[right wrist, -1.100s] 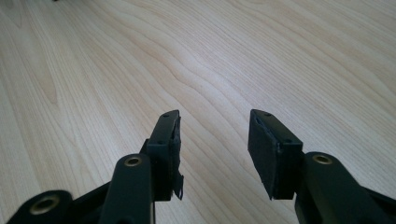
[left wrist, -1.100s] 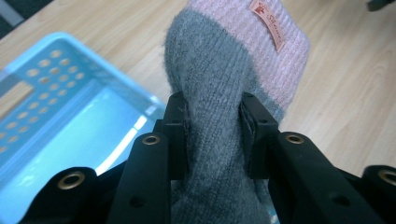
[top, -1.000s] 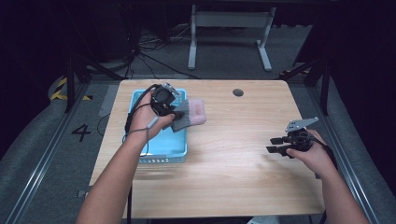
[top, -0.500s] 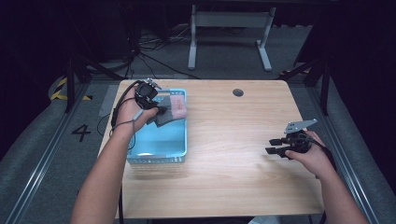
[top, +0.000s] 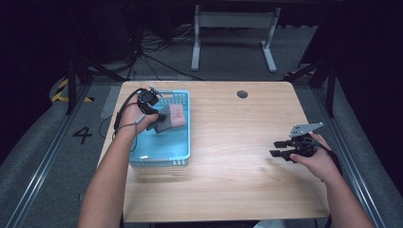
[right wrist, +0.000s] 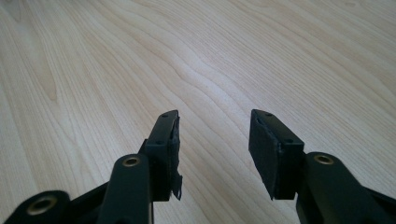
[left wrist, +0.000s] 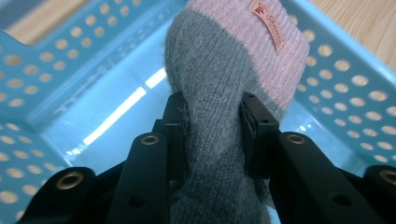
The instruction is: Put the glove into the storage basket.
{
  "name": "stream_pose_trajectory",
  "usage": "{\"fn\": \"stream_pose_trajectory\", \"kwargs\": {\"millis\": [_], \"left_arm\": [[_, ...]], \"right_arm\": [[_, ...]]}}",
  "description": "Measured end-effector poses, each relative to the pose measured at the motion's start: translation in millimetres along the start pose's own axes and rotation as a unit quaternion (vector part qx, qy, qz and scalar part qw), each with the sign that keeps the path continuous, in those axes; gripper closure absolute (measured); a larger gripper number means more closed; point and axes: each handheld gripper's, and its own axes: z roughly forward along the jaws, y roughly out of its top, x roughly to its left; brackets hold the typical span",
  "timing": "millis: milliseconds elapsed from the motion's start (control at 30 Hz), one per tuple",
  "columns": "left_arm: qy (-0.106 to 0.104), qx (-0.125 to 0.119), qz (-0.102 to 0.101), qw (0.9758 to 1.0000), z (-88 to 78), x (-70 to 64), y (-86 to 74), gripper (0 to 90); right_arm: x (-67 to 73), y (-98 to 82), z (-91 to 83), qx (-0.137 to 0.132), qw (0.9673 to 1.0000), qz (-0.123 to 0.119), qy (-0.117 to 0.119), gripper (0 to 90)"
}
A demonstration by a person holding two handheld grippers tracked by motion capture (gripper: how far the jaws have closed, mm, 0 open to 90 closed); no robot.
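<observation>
My left gripper (top: 157, 115) is shut on a grey knit sock with a pink cuff (top: 171, 117), holding it over the far part of a light blue perforated basket (top: 183, 142) at the table's left. In the left gripper view the grey part of the sock (left wrist: 212, 112) is squeezed between both pads, and the pink cuff with a small label hangs toward the basket wall (left wrist: 327, 107). My right gripper (top: 280, 147) rests low over the bare wood at the table's right, open, with nothing between its fingers (right wrist: 212, 135).
The wooden table (top: 228, 190) has a round cable hole (top: 242, 94) near its far edge. A metal desk frame (top: 233, 28) stands on the floor beyond the table. A floor mark "4" (top: 82, 135) lies at the left.
My left hand has carried the sock leftward and down, from the basket's far right rim to inside its far part. The right gripper has stayed in place.
</observation>
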Motion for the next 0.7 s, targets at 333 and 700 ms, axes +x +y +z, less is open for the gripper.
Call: {"fn": "stream_pose_trajectory", "kwargs": {"millis": [333, 700], "left_arm": [[-0.001, 0.028, -0.007, 0.9996, 26.9, 8.6, -5.8, 67.1], [0.008, 0.035, 0.004, 0.9994, 47.7, 15.1, -3.4, 63.0]], "right_arm": [[0.1, 0.3, 2.0, 0.0, 1.0, -0.003, 0.0, 53.9], [1.7, -4.6, 3.3, 0.006, 1.0, -0.001, -0.005, 53.6]]}}
